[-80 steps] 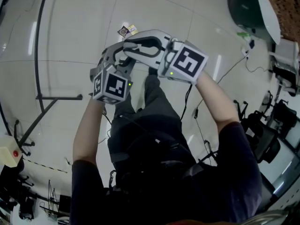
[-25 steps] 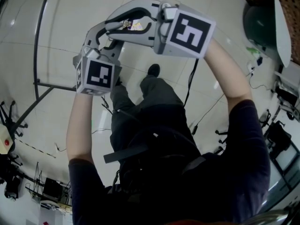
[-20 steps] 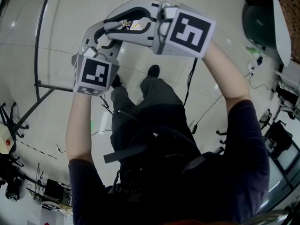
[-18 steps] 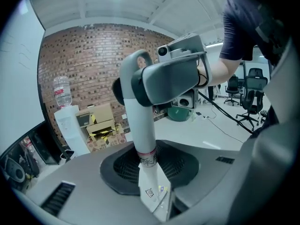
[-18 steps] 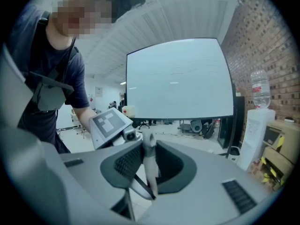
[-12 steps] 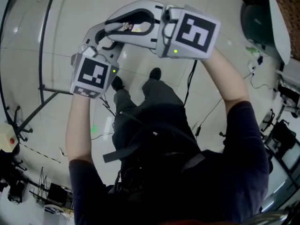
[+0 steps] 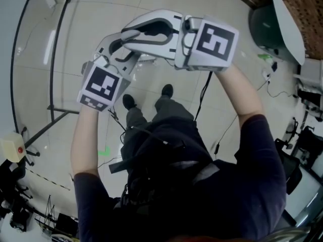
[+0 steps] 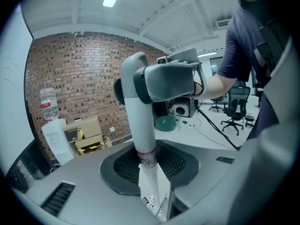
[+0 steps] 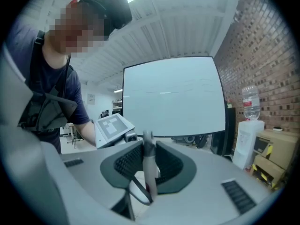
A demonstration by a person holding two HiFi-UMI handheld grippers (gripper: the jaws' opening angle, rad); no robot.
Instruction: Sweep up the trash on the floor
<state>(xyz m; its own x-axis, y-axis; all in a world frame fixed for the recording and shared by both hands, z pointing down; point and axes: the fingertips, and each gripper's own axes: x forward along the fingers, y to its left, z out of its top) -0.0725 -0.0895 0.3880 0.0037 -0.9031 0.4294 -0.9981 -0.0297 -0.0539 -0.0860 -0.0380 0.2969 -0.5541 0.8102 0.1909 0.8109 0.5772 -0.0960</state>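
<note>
Both grippers are raised high, close under the head view. My left gripper (image 7: 114,47) is shut on a thick white handle (image 8: 140,121). Its jaws have just been closing a little on that handle. Below the jaws the handle ends in a white dustpan (image 8: 157,189) holding small bits of trash (image 8: 149,201). My right gripper (image 7: 132,34) is shut on a thin grey handle (image 9: 149,165) with a black loop at its foot. The two grippers' tips nearly meet. No trash shows on the floor in the head view.
My shoes (image 7: 167,90) stand on pale floor tiles. A black pole stand (image 7: 55,59) is at the left, a green bin (image 7: 262,21) and cables (image 7: 237,115) at the right. A water dispenser (image 9: 248,125), cartons (image 8: 86,135), a whiteboard (image 9: 173,97) and office chairs (image 8: 234,109) line the room.
Both grippers have risen toward the head camera. The scraps of trash seen on the floor through the right jaws earlier are out of sight now.
</note>
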